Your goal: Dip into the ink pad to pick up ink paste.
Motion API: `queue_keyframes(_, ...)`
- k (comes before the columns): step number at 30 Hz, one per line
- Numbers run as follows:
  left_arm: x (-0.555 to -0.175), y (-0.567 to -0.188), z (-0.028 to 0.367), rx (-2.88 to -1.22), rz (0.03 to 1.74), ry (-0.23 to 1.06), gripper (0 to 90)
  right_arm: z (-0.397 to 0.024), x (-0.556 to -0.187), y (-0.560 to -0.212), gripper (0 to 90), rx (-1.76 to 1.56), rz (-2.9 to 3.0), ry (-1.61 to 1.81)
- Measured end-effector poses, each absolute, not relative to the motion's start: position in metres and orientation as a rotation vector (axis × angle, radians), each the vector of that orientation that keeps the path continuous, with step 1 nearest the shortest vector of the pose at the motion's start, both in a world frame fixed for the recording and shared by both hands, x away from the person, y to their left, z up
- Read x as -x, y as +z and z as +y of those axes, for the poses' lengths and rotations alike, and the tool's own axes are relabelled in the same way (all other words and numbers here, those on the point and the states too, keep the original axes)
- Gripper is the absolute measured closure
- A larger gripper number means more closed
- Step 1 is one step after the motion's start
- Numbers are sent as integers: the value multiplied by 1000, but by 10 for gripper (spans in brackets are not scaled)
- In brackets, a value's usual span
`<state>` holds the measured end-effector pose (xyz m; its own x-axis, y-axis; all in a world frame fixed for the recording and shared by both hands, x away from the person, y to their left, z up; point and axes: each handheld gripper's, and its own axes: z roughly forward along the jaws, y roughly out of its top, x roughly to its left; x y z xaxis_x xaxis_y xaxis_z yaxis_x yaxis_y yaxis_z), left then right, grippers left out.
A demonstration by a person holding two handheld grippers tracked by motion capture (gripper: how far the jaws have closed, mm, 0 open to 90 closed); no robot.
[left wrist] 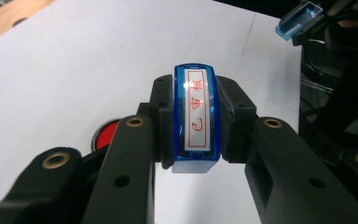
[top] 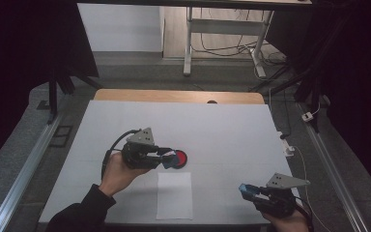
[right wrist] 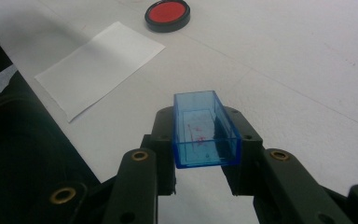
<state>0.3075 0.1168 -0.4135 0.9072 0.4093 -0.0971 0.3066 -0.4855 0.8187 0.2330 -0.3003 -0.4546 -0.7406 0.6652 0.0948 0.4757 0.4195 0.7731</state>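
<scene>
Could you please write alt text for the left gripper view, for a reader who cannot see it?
The left gripper holds a blue stamp between its two black jaws, its white label with red characters facing the camera. Below, on the white table, part of a red ink pad shows, and at top right the other gripper holds a clear blue cap.

Blue stamp clamped above red ink pad; its clear cap held apart.
</scene>
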Motion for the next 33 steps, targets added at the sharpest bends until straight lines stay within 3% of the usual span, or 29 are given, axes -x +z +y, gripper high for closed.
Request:
queue_keyframes(15, -333, -416, 100, -2135, 527, 180, 705, -301, -233, -454, 686, -1015, 2449, 1220)
queue_keyframes(33, -364, -449, 95, -2172, 626, 166, 705, -300, -233, -454, 686, -1014, 2453, 1212)
